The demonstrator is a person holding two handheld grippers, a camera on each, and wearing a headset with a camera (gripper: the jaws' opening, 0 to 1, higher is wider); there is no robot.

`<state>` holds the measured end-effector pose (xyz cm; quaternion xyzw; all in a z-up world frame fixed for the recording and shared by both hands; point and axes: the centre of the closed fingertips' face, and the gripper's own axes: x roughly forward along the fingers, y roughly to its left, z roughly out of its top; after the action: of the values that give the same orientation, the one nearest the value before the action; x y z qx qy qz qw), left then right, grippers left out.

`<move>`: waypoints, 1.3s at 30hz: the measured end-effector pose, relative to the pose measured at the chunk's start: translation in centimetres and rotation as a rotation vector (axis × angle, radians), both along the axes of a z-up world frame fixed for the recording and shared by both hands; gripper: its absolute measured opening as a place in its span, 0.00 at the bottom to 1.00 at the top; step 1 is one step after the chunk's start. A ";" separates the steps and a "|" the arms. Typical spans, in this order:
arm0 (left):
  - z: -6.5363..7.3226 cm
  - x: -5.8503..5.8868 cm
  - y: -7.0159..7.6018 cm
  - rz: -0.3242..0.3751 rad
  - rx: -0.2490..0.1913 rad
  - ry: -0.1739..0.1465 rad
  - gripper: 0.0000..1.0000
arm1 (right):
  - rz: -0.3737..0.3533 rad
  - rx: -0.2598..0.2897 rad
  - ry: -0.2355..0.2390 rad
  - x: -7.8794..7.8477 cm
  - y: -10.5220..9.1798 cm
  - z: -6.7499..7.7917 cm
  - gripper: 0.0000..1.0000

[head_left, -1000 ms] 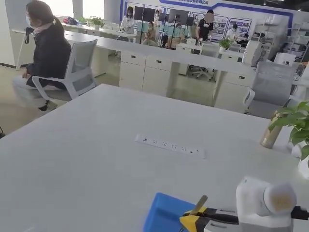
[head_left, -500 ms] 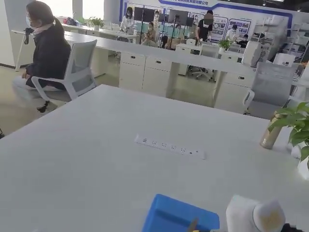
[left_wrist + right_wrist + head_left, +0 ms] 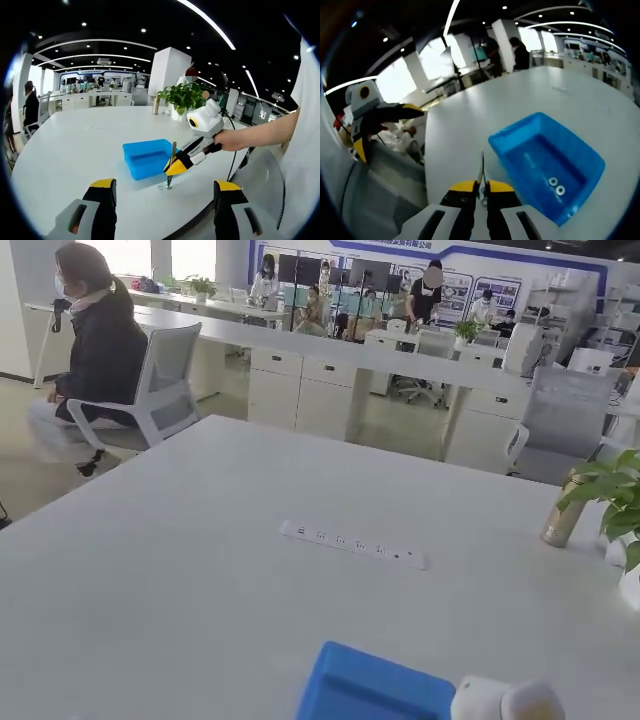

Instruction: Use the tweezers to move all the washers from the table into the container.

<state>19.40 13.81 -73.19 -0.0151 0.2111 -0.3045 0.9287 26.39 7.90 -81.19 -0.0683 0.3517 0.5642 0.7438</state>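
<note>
The table (image 3: 200, 570) spreads under both my claws. The container (image 3: 545, 165) sits just ahead and right of my right claw (image 3: 481, 186), and straight ahead of my left claw (image 3: 165, 184). My right claw tilts steeply down, jaws pressed together on the tweezers (image 3: 481, 167), whose tips stand at the table just beside one washer (image 3: 161, 188). My left claw is held level, jaws spread wide. Two washers (image 3: 552, 182) lie in the container. The far banner (image 3: 450, 252) has writing too small to read.
</note>
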 end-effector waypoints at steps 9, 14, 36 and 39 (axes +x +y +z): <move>-0.2 -0.1 0.2 0.004 0.007 0.003 0.80 | 0.028 -0.032 -0.012 -0.3 -0.2 -0.7 0.04; -0.3 -0.2 0.2 0.005 0.009 0.003 0.80 | 0.051 -0.030 -0.019 -0.9 -0.1 -0.6 0.04; -0.1 -0.3 0.0 0.000 0.003 0.000 0.80 | 0.204 -0.060 -0.243 -1.9 -0.1 -0.6 0.03; -0.3 -0.3 0.1 0.001 0.007 0.004 0.80 | 0.191 -0.033 -0.240 -1.6 -0.2 0.6 0.03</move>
<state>19.07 13.90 -73.50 -0.0127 0.2140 -0.3034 0.9284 24.75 7.74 -80.63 -0.1808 0.2614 0.6143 0.7222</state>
